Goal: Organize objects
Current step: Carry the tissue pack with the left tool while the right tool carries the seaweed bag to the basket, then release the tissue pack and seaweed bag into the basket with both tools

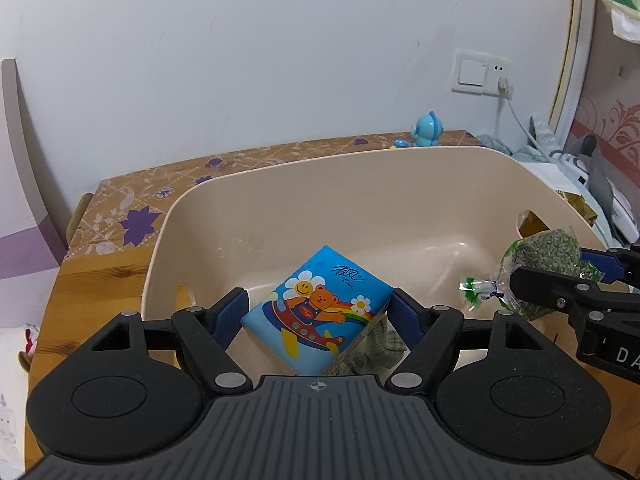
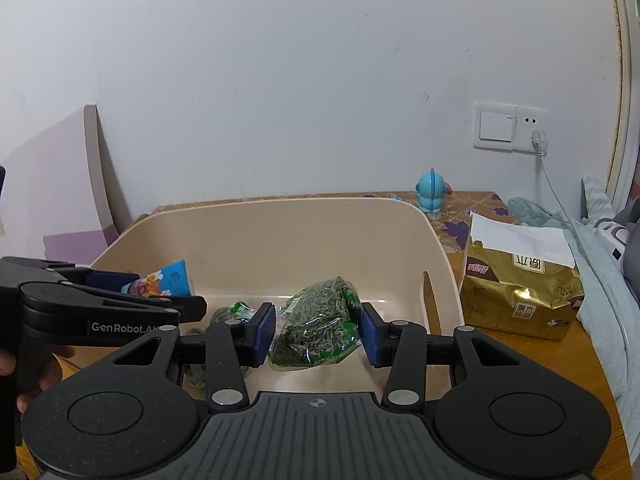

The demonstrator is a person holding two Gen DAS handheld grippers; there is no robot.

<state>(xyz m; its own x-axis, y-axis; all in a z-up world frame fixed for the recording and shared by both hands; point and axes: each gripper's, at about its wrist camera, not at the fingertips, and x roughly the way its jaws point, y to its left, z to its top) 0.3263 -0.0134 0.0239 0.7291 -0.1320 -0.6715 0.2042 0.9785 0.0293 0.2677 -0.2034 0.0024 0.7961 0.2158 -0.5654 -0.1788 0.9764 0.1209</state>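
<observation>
A beige plastic bin [image 1: 360, 184] stands on the wooden table; it also shows in the right wrist view [image 2: 280, 236]. My left gripper [image 1: 318, 312] is shut on a blue tissue pack [image 1: 316, 312] with a bear picture, held over the bin's near side. It shows in the right wrist view too [image 2: 160, 280]. My right gripper [image 2: 318, 334] is shut on a clear bag of green pellets [image 2: 316, 324], held inside the bin at its right. The bag also shows in the left wrist view [image 1: 540, 260]. A green cloth [image 1: 372, 352] lies under the tissue pack.
A blue toy figure [image 2: 432, 196] stands behind the bin on a patterned cloth [image 1: 132, 208]. A gold tissue pack [image 2: 520, 292] sits right of the bin. Bedding [image 2: 600, 264] lies at the far right. A wall socket with a cable [image 2: 536, 136] is above.
</observation>
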